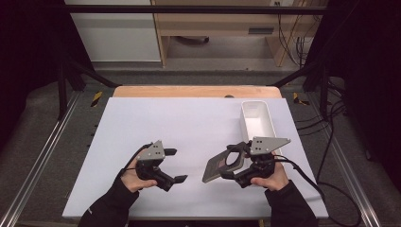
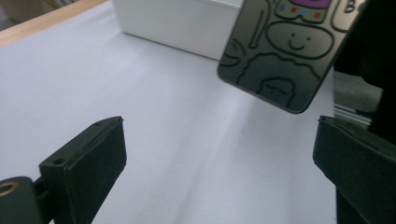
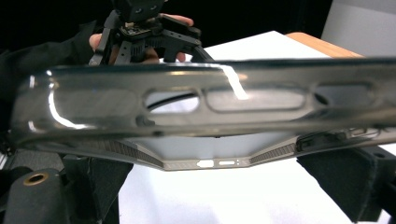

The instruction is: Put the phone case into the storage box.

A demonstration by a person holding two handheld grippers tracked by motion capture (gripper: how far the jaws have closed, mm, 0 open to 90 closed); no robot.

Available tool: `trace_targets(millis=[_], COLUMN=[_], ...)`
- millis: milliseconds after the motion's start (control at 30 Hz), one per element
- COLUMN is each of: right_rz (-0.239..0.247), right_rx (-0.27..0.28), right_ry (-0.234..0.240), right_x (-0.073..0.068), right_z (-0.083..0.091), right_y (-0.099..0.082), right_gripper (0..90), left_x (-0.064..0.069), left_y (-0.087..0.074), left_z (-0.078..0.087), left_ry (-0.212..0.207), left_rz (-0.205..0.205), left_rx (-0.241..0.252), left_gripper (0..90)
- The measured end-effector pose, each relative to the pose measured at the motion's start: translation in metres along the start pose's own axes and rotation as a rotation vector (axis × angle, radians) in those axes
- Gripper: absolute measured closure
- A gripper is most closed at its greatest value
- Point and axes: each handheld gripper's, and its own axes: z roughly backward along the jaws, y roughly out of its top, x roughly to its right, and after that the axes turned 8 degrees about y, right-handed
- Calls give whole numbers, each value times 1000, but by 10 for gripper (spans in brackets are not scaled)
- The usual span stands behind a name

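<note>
So there's a big white mat [image 1: 189, 142] over the table, and a white bin [image 1: 257, 124] sits near its far right edge. Just in front of the bin, the right gripper [image 1: 234, 161] is clamped on a phone case [image 1: 221, 165], holding it tilted up off the mat. The case is dark and see-through with cartoon doodles on it. Well left of the bin, the left gripper [image 1: 176, 165] hangs over the mat, jaws wide apart, nothing in them.

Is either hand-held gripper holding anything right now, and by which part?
The right hand-held gripper holds the dark translucent phone case with cartoon drawings by its right edge, lifted off the table. The left hand-held gripper is open, empty.
</note>
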Motion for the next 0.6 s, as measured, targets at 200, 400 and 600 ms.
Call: trace_targets(millis=[200, 400, 600], right_rz=[-22, -41, -69], right_rx=[-2, -11, -23], right_ry=[-48, -95, -157], right_x=[2, 3, 3], right_z=[4, 8, 13], right_y=[2, 4, 7], right_gripper=[120, 120, 120], left_x=[-14, -26, -36], left_y=[-13, -27, -42], left_z=[13, 28, 40], left_ry=[115, 216, 293], left_rz=[79, 139, 189], left_rx=[27, 50, 66], left_gripper=[23, 21, 20])
